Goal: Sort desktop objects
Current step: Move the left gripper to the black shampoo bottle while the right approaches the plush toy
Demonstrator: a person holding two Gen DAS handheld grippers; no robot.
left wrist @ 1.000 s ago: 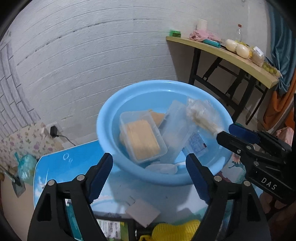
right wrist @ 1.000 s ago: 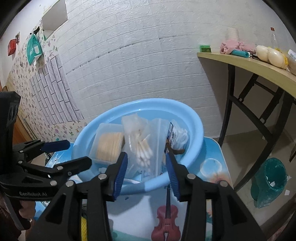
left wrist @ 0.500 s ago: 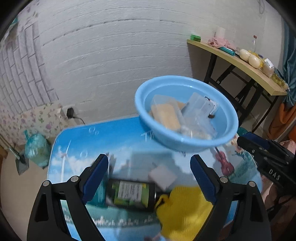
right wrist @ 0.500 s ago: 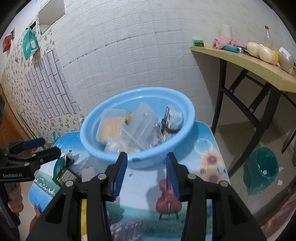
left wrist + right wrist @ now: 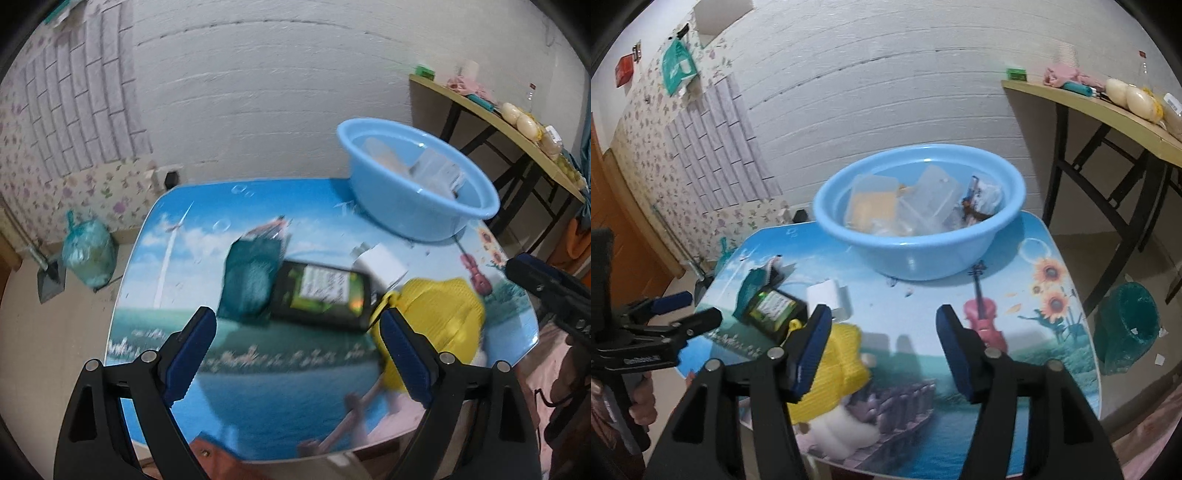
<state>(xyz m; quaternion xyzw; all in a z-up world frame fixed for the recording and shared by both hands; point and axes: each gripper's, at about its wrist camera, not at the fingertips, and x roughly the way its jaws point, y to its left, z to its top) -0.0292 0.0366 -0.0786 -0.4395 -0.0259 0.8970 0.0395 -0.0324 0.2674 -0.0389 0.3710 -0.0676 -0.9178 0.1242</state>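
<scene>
- Left wrist view: my left gripper [image 5: 297, 341] is released, nothing between the jaws. On the table [image 5: 258, 398], mid-top, lie a teal pouch [image 5: 249, 280], dark bottle [image 5: 325, 293], white block [image 5: 380, 264] and yellow cloth [image 5: 443, 317]. The basin [image 5: 417, 184] occupies the far right corner.
- Right wrist view: my right gripper [image 5: 882, 350] is opening, empty, above the near edge beside the cloth [image 5: 834, 369]. The basin [image 5: 919, 254] holds clear boxes [image 5: 908, 203].

Likely a home room: floral wallpaper [image 5: 642, 147], picture-printed table [image 5: 1052, 332], washbasin [image 5: 919, 251].
</scene>
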